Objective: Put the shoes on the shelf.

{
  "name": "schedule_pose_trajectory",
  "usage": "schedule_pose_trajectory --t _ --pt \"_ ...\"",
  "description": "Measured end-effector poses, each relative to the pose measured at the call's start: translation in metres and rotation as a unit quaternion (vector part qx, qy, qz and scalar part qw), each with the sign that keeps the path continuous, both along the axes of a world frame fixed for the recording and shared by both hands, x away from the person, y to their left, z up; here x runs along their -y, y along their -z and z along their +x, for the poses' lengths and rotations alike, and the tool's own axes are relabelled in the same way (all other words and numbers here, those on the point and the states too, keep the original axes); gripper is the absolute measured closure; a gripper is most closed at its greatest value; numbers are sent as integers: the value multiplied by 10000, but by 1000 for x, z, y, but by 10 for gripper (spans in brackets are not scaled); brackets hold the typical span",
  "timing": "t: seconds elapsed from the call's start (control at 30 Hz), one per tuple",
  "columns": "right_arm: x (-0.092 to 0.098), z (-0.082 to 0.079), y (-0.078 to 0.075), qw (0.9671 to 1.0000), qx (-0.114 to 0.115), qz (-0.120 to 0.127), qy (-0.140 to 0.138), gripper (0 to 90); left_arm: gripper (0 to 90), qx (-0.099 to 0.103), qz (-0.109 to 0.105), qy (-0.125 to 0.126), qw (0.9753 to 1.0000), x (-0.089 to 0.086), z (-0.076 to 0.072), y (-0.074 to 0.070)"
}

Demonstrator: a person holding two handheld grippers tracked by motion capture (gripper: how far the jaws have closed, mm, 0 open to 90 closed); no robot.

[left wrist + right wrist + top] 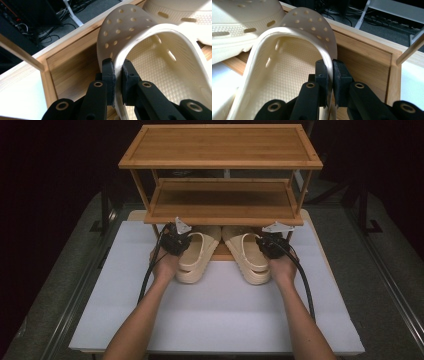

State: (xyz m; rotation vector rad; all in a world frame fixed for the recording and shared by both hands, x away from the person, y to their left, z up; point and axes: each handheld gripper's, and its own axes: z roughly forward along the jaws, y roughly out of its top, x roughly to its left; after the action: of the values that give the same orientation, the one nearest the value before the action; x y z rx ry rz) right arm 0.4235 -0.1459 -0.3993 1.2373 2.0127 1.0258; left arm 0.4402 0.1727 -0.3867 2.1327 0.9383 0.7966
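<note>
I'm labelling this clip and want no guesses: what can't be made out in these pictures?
- High view: the toes of the left slipper and right slipper, hidden under the middle shelf of the rack.
- High view: the fingers of the left gripper and right gripper, hidden by their own bodies.
- Left gripper view: the slipper's heel, cut off by the bottom edge.

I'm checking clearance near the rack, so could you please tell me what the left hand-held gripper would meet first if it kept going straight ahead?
The left hand-held gripper, shut on the left slipper's strap, points toward the rack's bottom shelf; its wooden board would probably come first, though depth is unclear.
</note>
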Motion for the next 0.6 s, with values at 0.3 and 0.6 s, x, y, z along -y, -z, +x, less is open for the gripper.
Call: schedule_pose_trajectory --t 0.3,0.6 --pt "-4 0 1 10000 -35 58 -73 780 773 -5 -104 122 9999 9 -2 2" --pt "2 -1 -3 9993 -129 316 -150 701 619 -192 -502 249 9982 4 -1 0"
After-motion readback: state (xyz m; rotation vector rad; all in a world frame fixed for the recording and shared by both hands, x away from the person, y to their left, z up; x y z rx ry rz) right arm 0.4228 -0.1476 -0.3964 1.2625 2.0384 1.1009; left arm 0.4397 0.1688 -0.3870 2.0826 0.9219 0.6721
